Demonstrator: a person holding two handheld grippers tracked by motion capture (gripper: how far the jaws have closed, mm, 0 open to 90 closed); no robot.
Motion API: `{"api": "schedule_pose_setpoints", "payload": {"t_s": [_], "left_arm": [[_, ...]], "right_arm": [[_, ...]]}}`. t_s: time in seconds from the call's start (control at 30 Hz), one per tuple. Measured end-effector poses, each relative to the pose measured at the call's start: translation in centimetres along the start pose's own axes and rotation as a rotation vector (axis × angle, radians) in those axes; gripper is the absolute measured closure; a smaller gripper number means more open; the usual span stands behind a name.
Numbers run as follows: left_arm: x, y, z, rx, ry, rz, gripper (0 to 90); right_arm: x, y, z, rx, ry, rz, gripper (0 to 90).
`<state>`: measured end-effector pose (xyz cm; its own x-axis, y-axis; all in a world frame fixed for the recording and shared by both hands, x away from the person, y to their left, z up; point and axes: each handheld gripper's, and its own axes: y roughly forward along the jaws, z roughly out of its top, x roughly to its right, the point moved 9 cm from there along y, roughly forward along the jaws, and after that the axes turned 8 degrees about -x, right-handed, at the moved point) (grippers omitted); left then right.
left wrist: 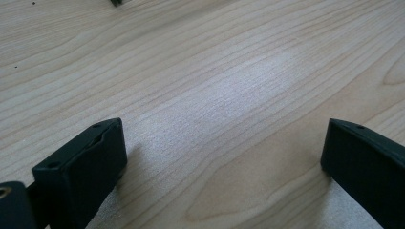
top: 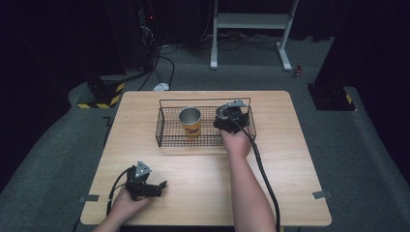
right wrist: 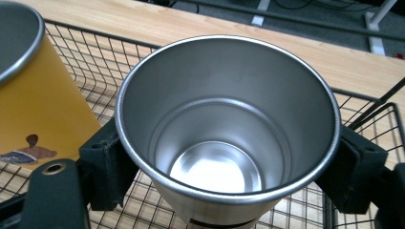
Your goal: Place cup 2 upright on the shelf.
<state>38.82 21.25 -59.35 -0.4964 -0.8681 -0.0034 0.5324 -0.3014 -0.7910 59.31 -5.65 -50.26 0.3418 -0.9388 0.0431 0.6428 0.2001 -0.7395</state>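
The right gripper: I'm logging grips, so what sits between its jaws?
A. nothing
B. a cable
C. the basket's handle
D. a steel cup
D: in the right gripper view the black jaws press both sides of an empty steel cup, held by the right gripper over the wire basket beside the yellow cup.
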Motion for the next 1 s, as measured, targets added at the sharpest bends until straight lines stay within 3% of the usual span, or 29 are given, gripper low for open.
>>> {"api": "schedule_pose_setpoints", "payload": {"t_s": [0.6, 1.0], "left_arm": [[0.0, 0.0, 0.0, 0.0, 0.0, -0.003, 2.4], [0.0, 0.0, 0.0, 0.002, -0.004, -0.004, 2.7]], "right_arm": [[-0.1, 1.4, -1.7, -0.108, 0.01, 0.026, 18.3], [-0.1, 1.8, -2.1, -0.131, -0.008, 0.026, 18.2]]}}
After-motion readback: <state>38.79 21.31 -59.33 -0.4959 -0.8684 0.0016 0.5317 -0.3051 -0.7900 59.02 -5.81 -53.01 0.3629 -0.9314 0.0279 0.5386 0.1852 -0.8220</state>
